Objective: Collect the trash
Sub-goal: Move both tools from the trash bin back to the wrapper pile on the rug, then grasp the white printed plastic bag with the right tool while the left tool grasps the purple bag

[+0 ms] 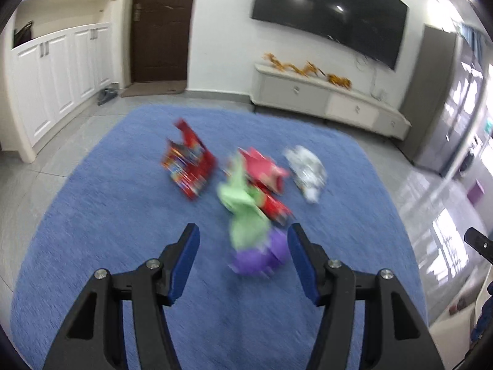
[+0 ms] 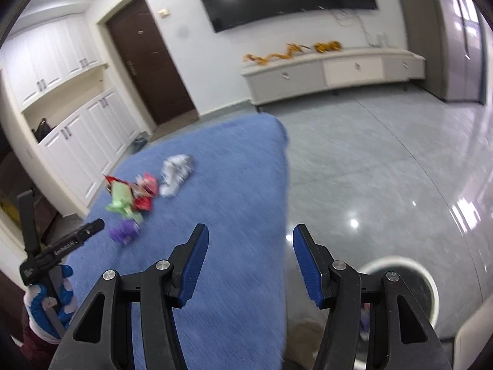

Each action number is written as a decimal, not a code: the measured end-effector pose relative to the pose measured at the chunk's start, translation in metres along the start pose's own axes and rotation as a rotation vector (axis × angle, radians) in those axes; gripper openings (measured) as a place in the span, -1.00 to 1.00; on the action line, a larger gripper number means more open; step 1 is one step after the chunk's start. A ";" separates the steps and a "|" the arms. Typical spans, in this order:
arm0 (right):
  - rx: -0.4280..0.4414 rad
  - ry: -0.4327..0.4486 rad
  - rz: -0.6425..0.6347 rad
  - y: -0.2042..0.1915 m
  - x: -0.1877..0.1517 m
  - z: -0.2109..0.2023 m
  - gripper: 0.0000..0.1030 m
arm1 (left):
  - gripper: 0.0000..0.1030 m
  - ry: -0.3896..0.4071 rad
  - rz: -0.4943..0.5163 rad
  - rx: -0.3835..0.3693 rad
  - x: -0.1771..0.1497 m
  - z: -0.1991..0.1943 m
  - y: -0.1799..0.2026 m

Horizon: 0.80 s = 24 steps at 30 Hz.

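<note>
Trash sits in a loose pile mid blue rug (image 1: 92, 215): red wrapper (image 1: 188, 163), green wrapper (image 1: 243, 209), pink wrapper (image 1: 265, 169), purple wrapper (image 1: 258, 256), silver foil (image 1: 308, 169); all look light, thin, crinkly, likely slippery, so pinch a raised fold or crumpled edge. Left gripper (image 1: 243, 234) has its jaws partly apart, empty, purple wrapper just ahead between the tips but untouched. Right gripper (image 2: 249, 234) is partly apart too, empty, over the rug edge, with a round bin (image 2: 428, 280) beside it.

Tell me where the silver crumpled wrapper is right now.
The silver wrapper lies on the blue rug, at the right end of the trash cluster, just right of the pink wrapper.
</note>
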State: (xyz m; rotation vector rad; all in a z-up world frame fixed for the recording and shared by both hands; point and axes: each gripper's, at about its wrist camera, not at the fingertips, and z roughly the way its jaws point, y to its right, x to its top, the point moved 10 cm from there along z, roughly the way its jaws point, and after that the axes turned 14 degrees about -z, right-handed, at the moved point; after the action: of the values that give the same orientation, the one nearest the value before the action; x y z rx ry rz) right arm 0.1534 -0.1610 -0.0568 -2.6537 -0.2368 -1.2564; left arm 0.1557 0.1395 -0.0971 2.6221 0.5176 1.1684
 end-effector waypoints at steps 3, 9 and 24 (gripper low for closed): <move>0.031 0.046 -0.042 -0.020 0.039 0.014 0.10 | 0.12 0.028 -0.031 -0.005 0.024 0.001 -0.015; 0.082 0.095 -0.101 -0.056 0.098 0.052 0.12 | 0.26 -0.007 0.002 -0.042 0.021 0.011 -0.011; 0.188 -0.066 -0.117 -0.116 0.100 0.212 0.43 | 0.36 -0.190 0.055 -0.097 -0.036 0.063 0.015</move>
State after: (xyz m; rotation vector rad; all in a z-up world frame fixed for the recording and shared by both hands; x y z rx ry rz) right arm 0.3478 0.0084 -0.0978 -2.5533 -0.5009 -1.1184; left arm 0.1847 0.1074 -0.1575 2.6425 0.3450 0.9216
